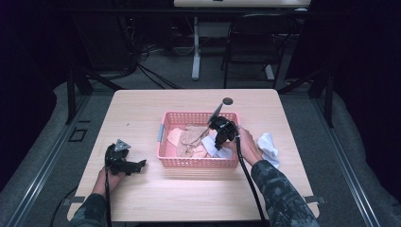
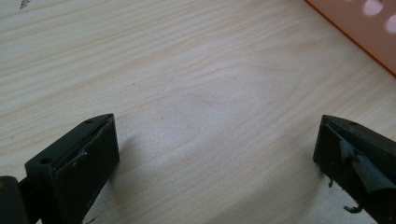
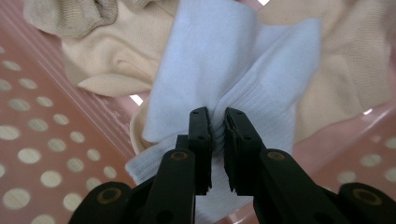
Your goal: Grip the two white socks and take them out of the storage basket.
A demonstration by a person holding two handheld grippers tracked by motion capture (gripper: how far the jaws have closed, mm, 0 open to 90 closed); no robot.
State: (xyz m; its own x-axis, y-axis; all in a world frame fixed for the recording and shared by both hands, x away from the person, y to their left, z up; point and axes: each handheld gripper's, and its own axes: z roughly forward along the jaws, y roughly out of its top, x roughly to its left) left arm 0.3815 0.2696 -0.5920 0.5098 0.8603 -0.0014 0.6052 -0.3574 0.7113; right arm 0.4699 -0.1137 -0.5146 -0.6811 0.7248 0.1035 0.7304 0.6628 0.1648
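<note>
A pink perforated basket [image 1: 198, 163] stands at the middle of the wooden table [image 1: 142, 113]. In it lie beige socks [image 1: 189, 139] and a white sock [image 1: 211, 145]. My right gripper [image 1: 220, 142] reaches down into the basket's right side. In the right gripper view its jaws [image 3: 217, 116] are shut on a pinched fold of the white sock [image 3: 224, 60], with beige socks [image 3: 116, 56] lying behind it. My left gripper [image 1: 139, 164] rests low on the table left of the basket. Its jaws [image 2: 217, 135] stand wide open over bare wood.
Another white sock [image 1: 268, 146] lies on the table right of the basket, beside my right hand. A dark round grommet [image 1: 227, 100] sits near the far edge. A corner of the basket [image 2: 364, 28] shows in the left gripper view. A chair [image 1: 250, 42] stands beyond the table.
</note>
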